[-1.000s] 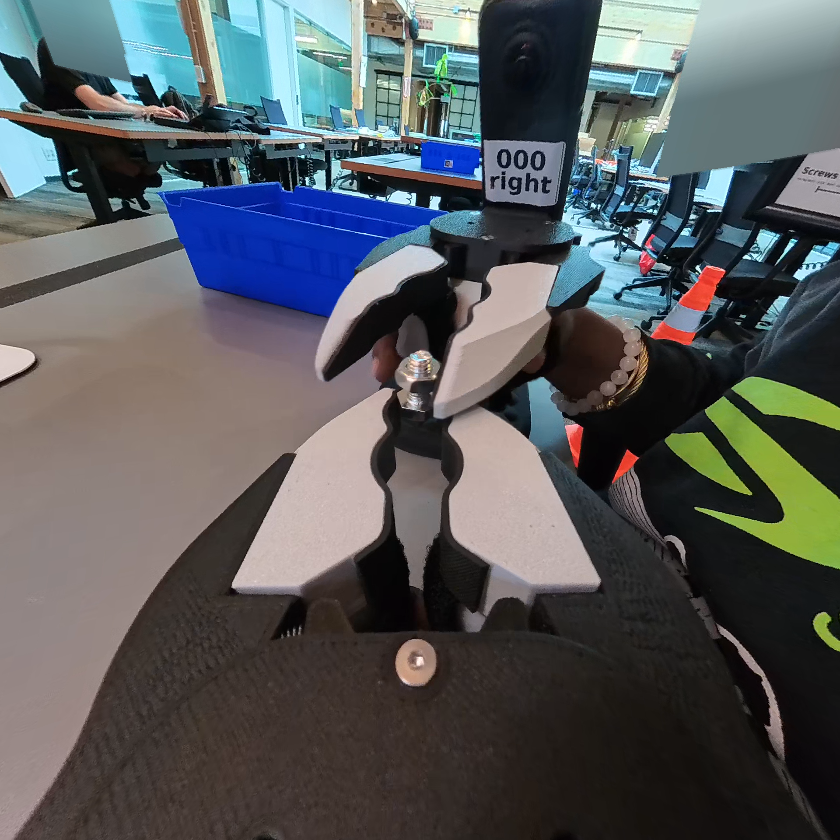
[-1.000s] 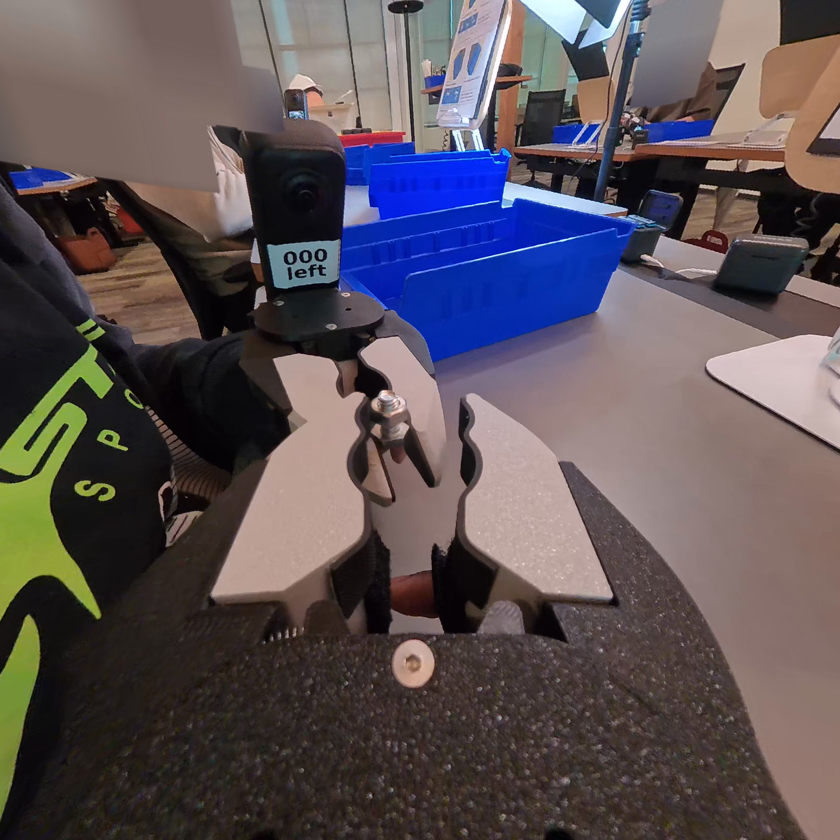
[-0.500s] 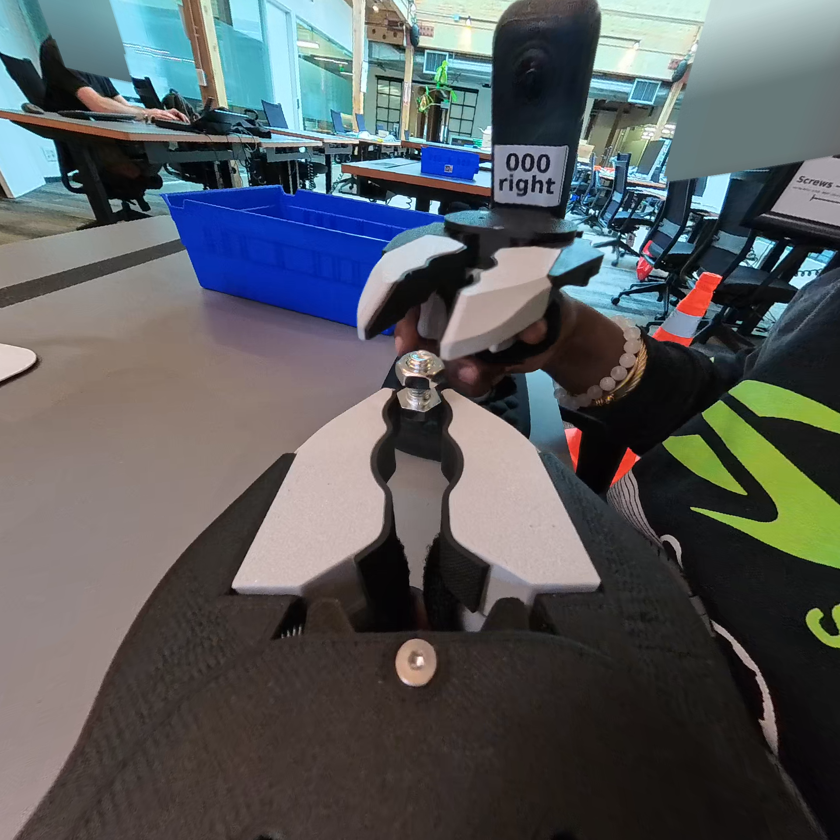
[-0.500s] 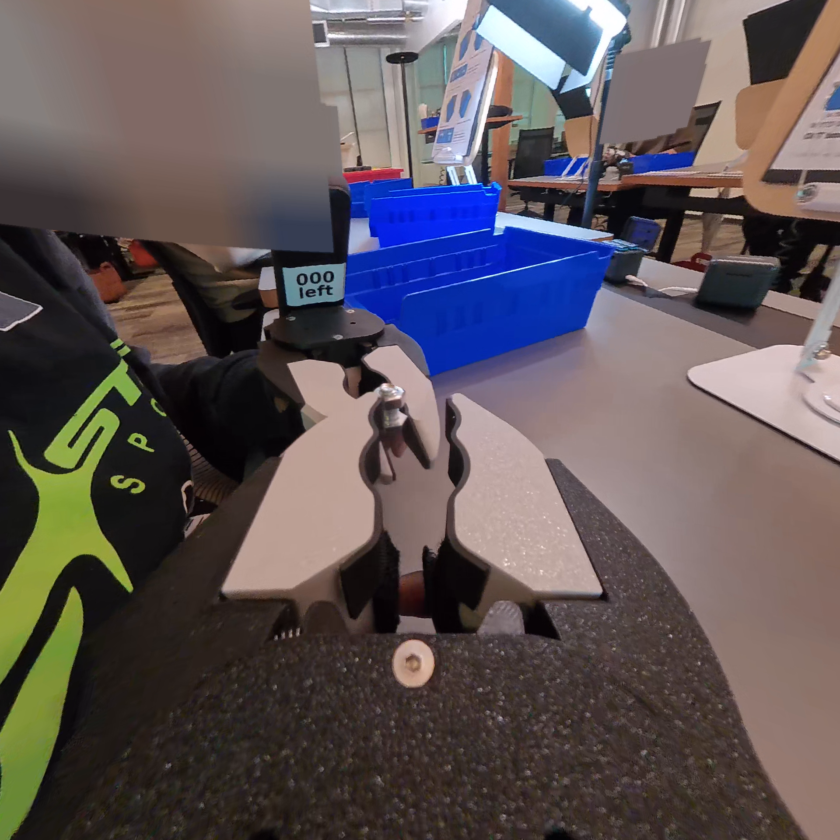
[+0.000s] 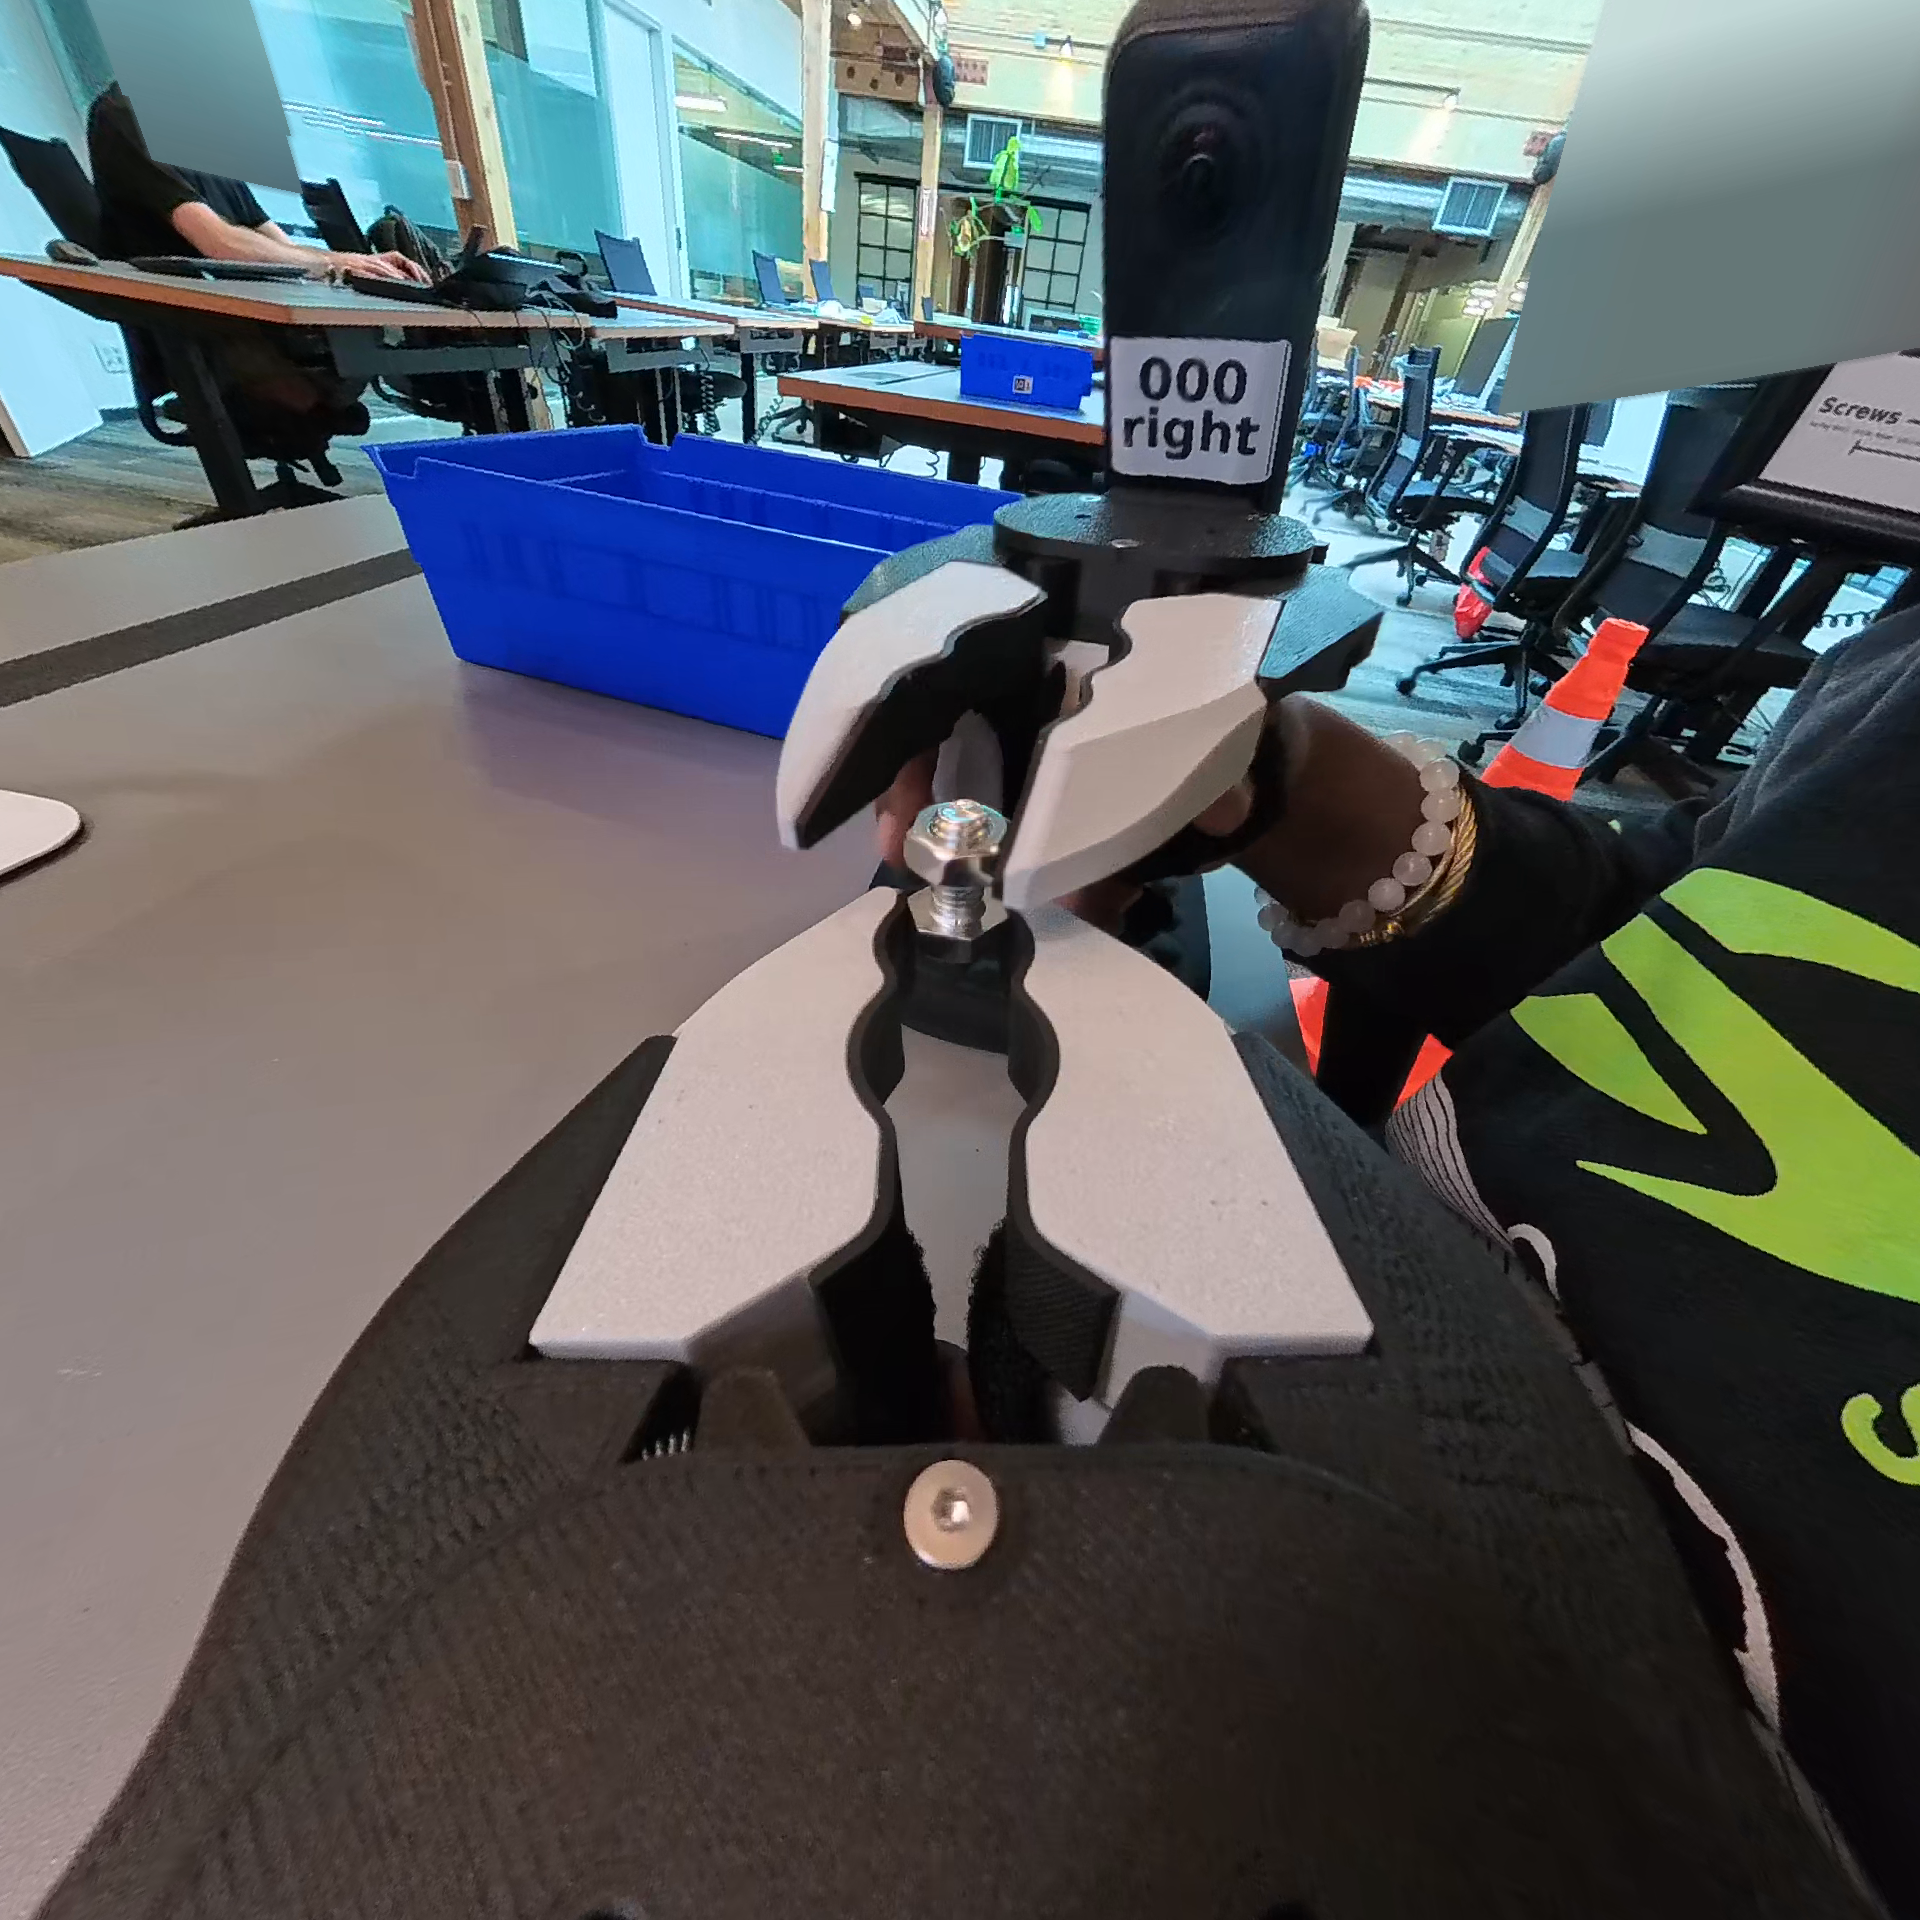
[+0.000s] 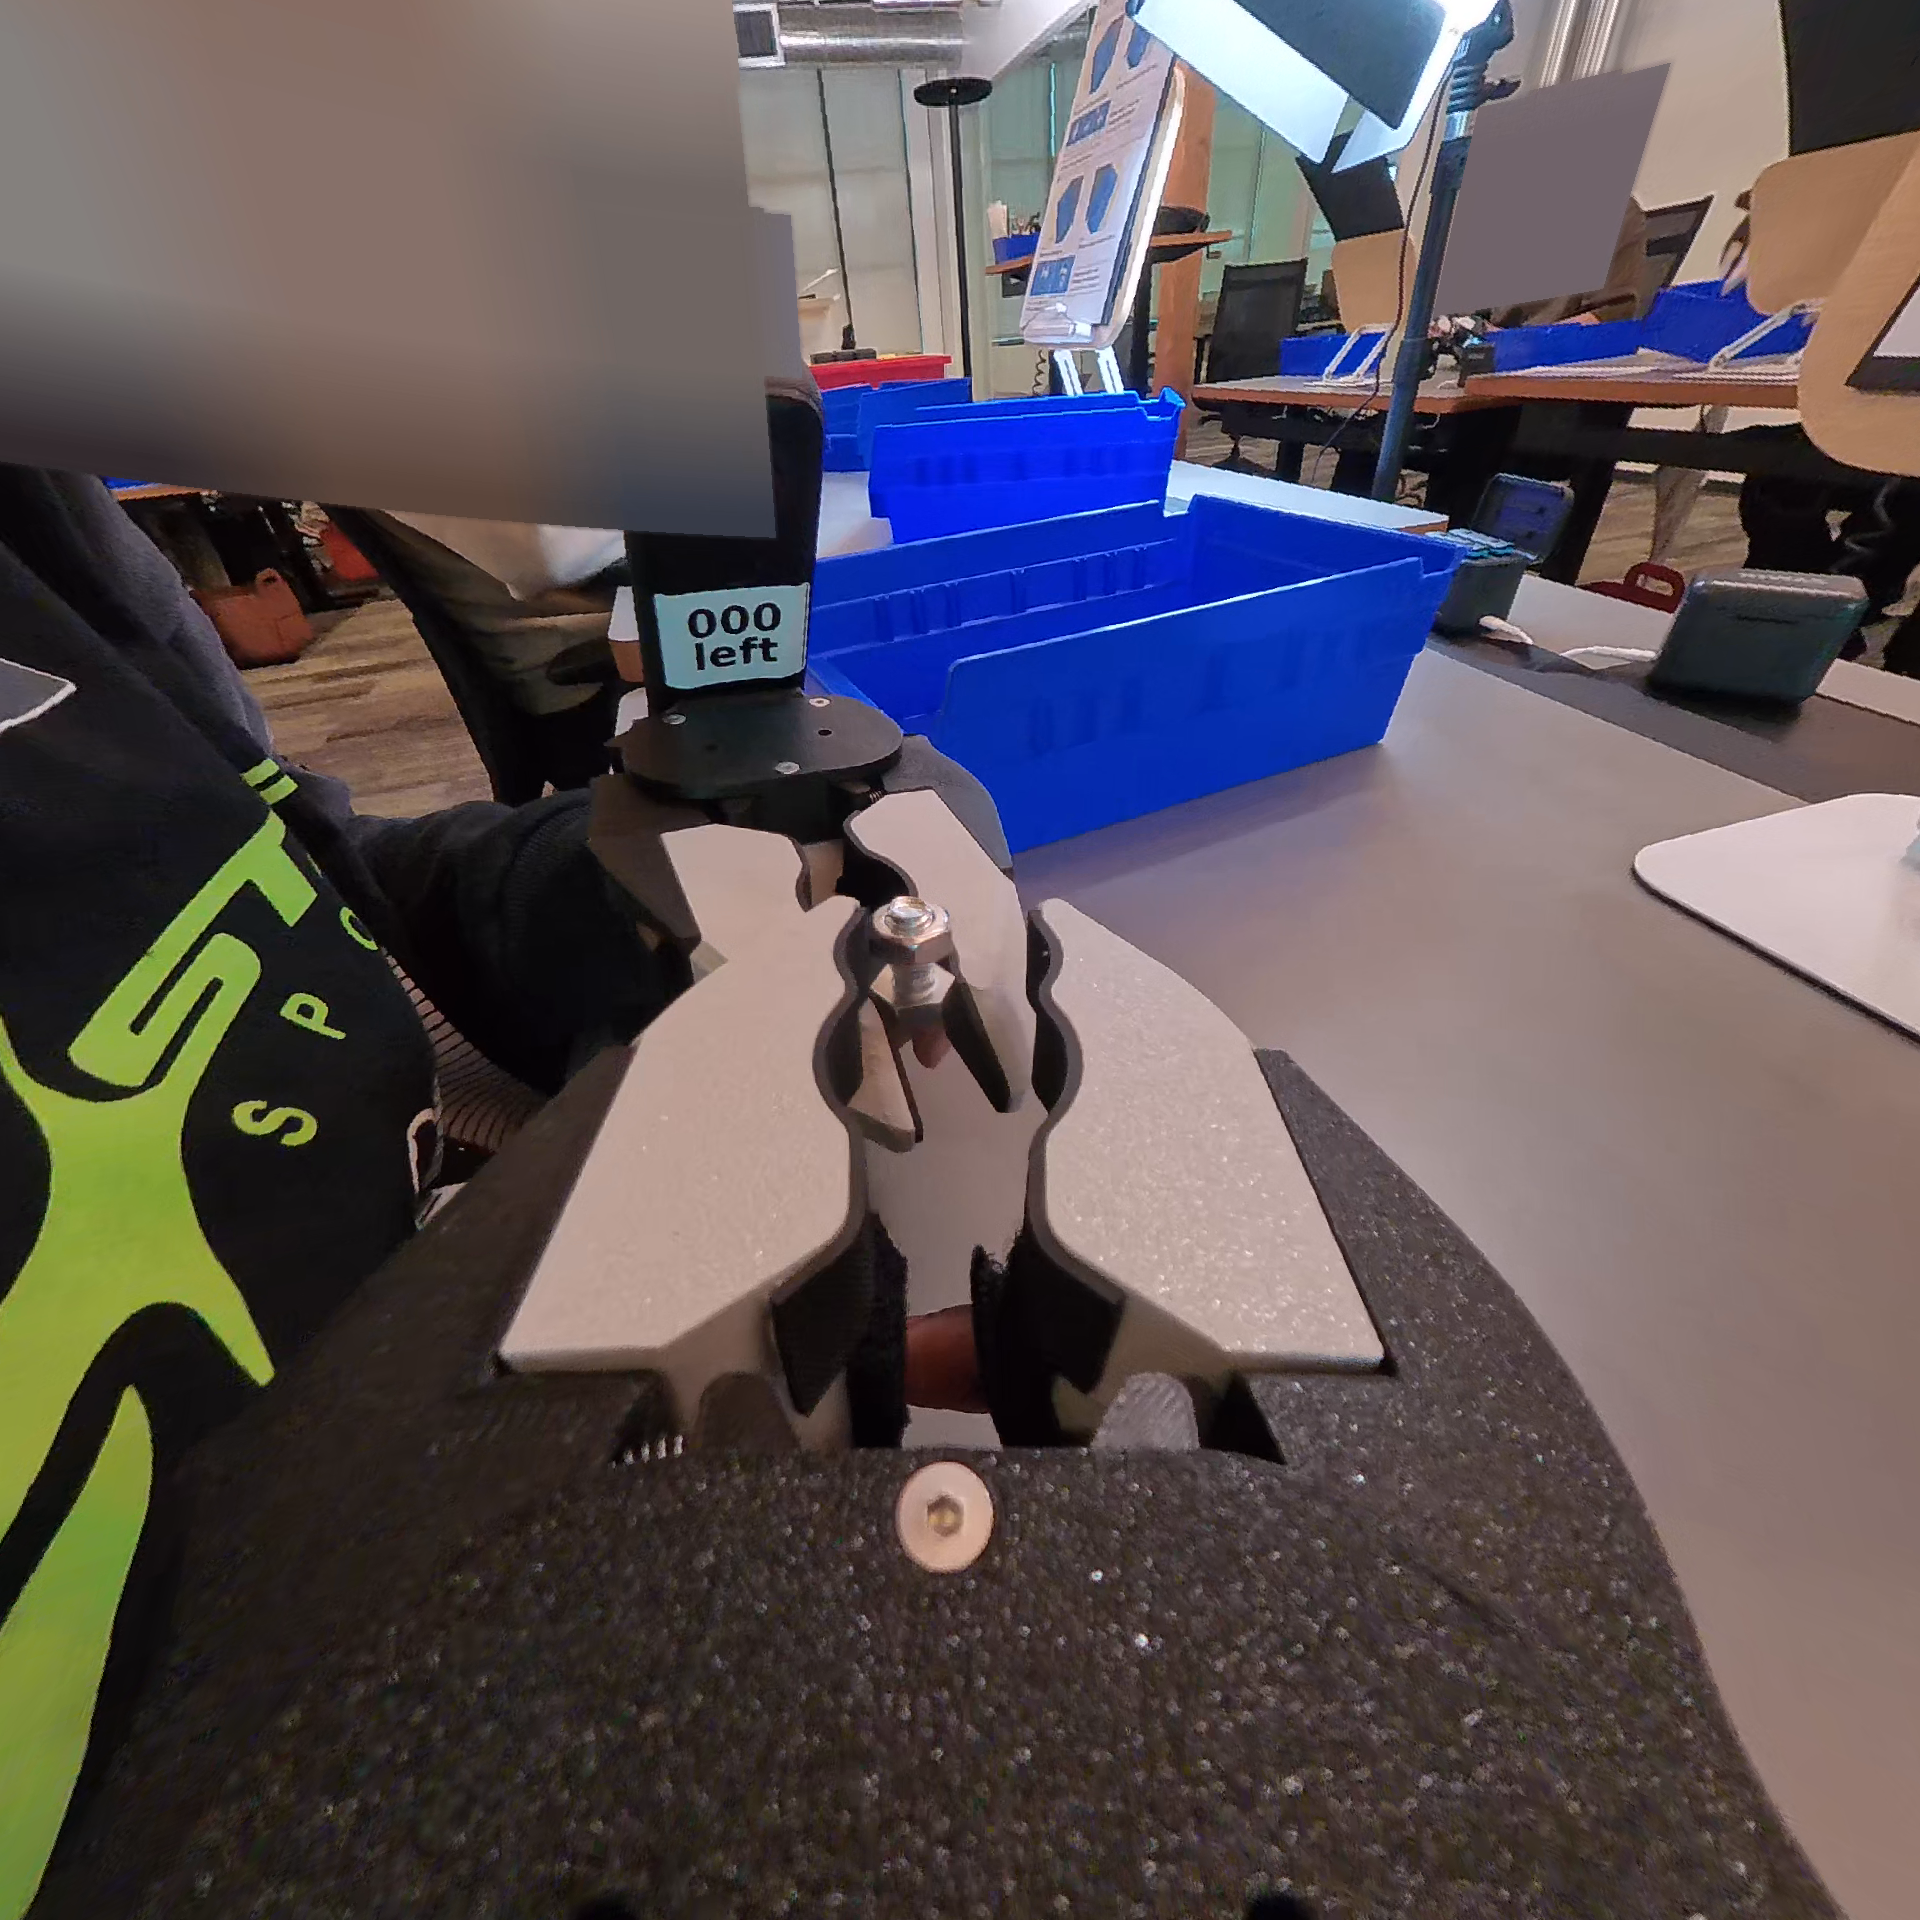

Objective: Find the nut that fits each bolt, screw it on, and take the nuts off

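In the left wrist view my left gripper [image 5: 954,914] is shut on the lower end of a silver bolt [image 5: 951,902], holding it upright above the grey table [image 5: 312,935]. A silver hex nut [image 5: 954,847] sits near the top of the bolt's thread. My right gripper [image 5: 904,857] comes down from above, open, with its tips on either side of the nut; one tip touches it. In the right wrist view the nut [image 6: 912,938] lies between my right gripper's [image 6: 940,935] parted tips, close to the left one. The left gripper [image 6: 940,1091] holds the bolt [image 6: 916,987] from behind.
A blue plastic bin [image 5: 644,582] stands on the table beyond the grippers and also shows in the right wrist view [image 6: 1143,686]. A white flat base [image 6: 1787,894] and a dark case [image 6: 1756,634] lie to the right. The person's dark sleeve [image 5: 1558,883] is close by. My two grippers' fingertips are within a few centimetres of each other.
The right gripper was at the nut a second ago, lifted off above it half a second ago, and has come back down around the nut. The left gripper held the bolt still.
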`<state>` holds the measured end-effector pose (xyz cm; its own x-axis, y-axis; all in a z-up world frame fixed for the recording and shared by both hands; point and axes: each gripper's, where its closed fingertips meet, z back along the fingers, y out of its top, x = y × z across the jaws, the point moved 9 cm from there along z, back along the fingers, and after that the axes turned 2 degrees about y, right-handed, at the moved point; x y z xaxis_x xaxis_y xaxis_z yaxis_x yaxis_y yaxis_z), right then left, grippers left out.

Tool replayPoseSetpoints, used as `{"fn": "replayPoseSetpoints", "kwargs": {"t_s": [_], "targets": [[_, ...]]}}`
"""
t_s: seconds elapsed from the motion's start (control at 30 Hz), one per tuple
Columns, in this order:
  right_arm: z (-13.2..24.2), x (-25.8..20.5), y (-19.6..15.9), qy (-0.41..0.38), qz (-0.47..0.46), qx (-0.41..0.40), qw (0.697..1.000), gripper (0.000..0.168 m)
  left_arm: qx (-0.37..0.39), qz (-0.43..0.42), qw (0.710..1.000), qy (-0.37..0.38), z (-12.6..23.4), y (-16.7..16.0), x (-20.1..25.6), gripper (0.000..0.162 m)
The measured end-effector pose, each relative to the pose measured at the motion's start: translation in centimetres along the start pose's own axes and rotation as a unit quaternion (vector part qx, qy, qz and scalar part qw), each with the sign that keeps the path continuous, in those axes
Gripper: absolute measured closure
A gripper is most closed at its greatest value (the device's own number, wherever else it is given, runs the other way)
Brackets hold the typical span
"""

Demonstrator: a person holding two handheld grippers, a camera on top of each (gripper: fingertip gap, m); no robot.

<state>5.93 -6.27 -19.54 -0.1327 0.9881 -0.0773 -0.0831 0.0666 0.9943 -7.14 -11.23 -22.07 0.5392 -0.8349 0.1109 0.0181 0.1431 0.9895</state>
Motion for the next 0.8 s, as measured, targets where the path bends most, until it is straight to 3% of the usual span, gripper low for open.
{"fn": "replayPoseSetpoints", "kwargs": {"t_s": [0.13, 0.27, 0.53, 0.8], "targets": [[1.1, 0.2, 0.1, -0.011, 0.003, 0.0, 1.0, 0.142, 0.001, 0.003, 1.0, 0.002, 0.0, 0.0, -0.1, 0.146], [2.4, 0.8, 0.0, -0.042, 0.0, 0.01, 0.999, 0.162, -0.001, 0.0, 1.0, 0.0, 0.0, 0.0, 0.0, 0.146], [1.2, 0.1, 0.1, -0.01, 0.0, 0.015, 1.0, 0.138, -0.004, -0.001, 1.0, 0.001, -0.1, -0.1, 0.0, 0.146], [-0.5, 0.0, 0.0, 0.002, 0.001, 0.002, 1.0, 0.135, -0.003, -0.002, 1.0, 0.0, -0.1, -0.1, 0.1, 0.147]]}}
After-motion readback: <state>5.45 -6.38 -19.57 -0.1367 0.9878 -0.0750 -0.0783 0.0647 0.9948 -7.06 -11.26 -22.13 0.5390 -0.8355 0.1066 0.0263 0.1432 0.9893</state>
